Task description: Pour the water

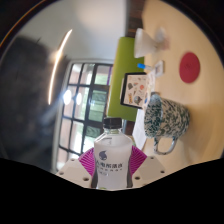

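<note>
Bottle point(112, 160) clamped upright in the tool point(112, 168), held up off the tabletop point(170, 60), mug point(165, 120) just beyond, probably lined up to pour.

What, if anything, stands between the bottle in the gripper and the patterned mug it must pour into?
Nothing visible does. The water bottle stands upright between the gripper fingers, pads against its sides. The mug sits just beyond, up and to the right, apart from the bottle, with open tabletop between them.

The water bottle point(112, 160) held between the gripper's pads wears a white label with dark print, too small to read.
</note>
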